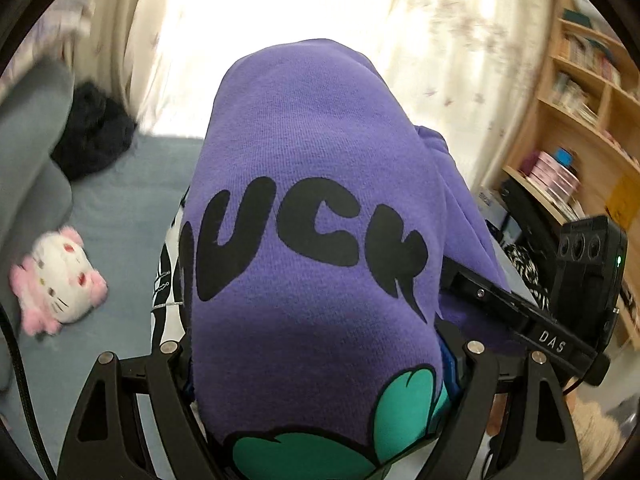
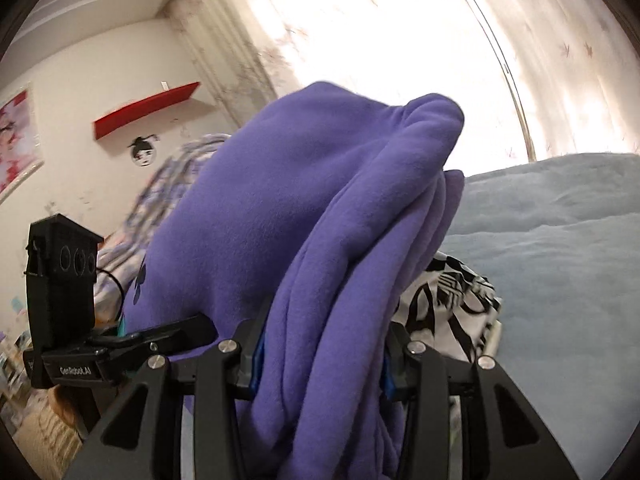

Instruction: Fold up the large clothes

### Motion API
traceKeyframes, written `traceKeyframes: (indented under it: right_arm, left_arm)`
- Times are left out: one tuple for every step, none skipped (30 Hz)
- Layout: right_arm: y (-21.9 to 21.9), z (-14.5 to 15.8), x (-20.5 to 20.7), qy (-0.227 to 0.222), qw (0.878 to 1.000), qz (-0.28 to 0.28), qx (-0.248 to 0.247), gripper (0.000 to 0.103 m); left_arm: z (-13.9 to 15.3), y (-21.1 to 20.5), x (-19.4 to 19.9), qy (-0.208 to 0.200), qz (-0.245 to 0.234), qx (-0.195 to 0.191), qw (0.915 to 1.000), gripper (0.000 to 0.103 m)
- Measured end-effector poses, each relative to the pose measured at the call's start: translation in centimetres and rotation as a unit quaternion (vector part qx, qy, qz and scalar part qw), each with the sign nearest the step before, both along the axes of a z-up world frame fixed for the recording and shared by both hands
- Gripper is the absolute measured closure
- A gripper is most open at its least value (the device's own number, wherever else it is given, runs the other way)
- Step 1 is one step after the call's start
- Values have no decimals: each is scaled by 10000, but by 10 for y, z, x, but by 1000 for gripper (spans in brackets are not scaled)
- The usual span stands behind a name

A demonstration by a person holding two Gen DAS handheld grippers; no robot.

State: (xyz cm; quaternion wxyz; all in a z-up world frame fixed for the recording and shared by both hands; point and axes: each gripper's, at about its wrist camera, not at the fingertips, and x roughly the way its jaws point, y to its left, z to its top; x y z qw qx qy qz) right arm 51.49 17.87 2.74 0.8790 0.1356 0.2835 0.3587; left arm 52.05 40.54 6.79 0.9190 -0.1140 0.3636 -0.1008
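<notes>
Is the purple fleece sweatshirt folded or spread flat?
Neither: the purple fleece sweatshirt hangs bunched, lifted off the blue bed cover, clamped in left gripper and right gripper.

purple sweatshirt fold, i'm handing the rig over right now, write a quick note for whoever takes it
Left tongs: closed on the printed front of the purple sweatshirt, a thick bundle between the fingers.
Right tongs: closed on bunched purple folds of the same garment.
Where: the sweatshirt is held up off the blue bed cover, above a black-and-white patterned garment. A pink-and-white plush toy lies on the bed.
Done: both grips are on.
Left: lay it flat, fold it.
</notes>
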Motion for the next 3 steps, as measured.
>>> traceKeyframes:
  right_arm:
    - [-1,-12,12,156,9999,-25,38,61]
    - [4,-29,26,365,9993,-76,74,61]
    - [11,-45,37,551,9984,-87,47,61]
  left_arm:
    - [-13,10,16,169,38,-96,9998,19]
    - [-31,21,32,427,73,-211,9988,19]
    - [-47,27,44,678,119,-306,9972,19]
